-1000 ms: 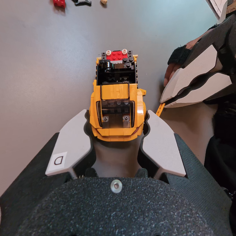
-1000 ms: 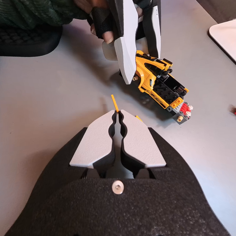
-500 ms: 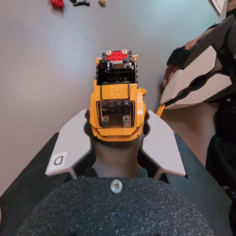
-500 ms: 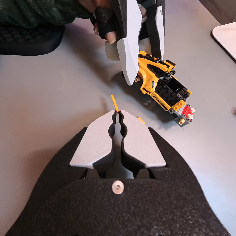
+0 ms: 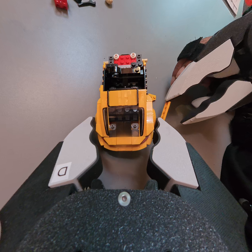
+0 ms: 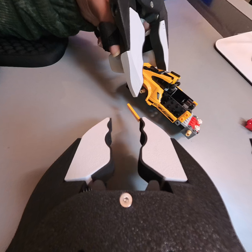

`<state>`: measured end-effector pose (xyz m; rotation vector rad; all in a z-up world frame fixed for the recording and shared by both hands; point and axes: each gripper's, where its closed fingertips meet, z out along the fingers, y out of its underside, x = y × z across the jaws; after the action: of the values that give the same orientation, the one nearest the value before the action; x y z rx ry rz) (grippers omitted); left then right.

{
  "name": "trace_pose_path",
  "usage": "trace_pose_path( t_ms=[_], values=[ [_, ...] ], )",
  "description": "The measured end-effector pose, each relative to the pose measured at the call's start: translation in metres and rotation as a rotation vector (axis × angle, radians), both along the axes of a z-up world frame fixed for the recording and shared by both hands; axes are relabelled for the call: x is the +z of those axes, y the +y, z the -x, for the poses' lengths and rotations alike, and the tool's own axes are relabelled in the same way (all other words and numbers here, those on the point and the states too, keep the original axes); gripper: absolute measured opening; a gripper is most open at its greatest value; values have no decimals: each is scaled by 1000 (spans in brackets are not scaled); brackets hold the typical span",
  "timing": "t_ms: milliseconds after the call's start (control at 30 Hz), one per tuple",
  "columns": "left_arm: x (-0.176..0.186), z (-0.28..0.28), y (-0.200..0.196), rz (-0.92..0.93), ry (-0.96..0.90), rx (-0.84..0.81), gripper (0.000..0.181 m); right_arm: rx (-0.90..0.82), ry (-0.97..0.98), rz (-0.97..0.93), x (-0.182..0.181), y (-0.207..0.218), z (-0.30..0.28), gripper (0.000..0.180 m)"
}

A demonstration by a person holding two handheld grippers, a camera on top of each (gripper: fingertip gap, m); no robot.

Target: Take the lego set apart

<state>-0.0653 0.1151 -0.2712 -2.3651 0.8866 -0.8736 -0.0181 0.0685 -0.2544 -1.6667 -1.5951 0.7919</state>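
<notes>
A yellow and black lego car [image 5: 123, 103] with a red brick tail sits on the grey table. My left gripper [image 5: 125, 118] is shut on its front end, one finger on each side. In the right wrist view the car [image 6: 170, 103] points to the lower right, with the left gripper [image 6: 150, 80] clamped on it from above. My right gripper [image 6: 125, 118] is open and holds nothing. A thin yellow plate [image 6: 133, 112] lies loose just past its right fingertip. In the left wrist view the plate [image 5: 165, 111] sits between the car and the right gripper [image 5: 173, 111].
A red brick [image 5: 60, 3], a black piece [image 5: 85, 1] and a tan piece [image 5: 108, 1] lie at the table's far edge. A white board [image 6: 237, 54] is at the right, with a red piece [image 6: 248, 124] below it. A green sleeve [image 6: 34, 17] is at the upper left. The red brick [image 5: 60, 3] lies around 15 cm away from my left fingertips.
My right gripper has opened and let go of the thin yellow plate it was pinching. The left gripper has kept its hold on the car.
</notes>
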Motion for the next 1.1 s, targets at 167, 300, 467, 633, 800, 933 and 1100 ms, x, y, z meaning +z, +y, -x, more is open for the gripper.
trace_pose_path(
  t_ms=[167,300,467,633,800,933,1100],
  values=[
    [0,0,0,-4,5,-3,81,-24,-45,-26,-7,3,2,65],
    [0,0,-2,-7,7,-9,81,31,-31,-39,-6,-7,8,65],
    [-1,-1,-4,-16,17,-26,82,76,-51,-68,-11,-15,13,68],
    [-1,-4,-8,-28,30,-55,82,-6,-34,-112,-6,1,17,76],
    [-1,-4,-9,-23,21,-59,82,-80,77,-157,16,14,19,78],
    [0,-4,-9,-16,6,-52,82,-135,146,-163,29,24,14,72],
    [0,-4,-8,-20,2,-51,82,-231,176,-94,33,43,-2,56]
  ],
)
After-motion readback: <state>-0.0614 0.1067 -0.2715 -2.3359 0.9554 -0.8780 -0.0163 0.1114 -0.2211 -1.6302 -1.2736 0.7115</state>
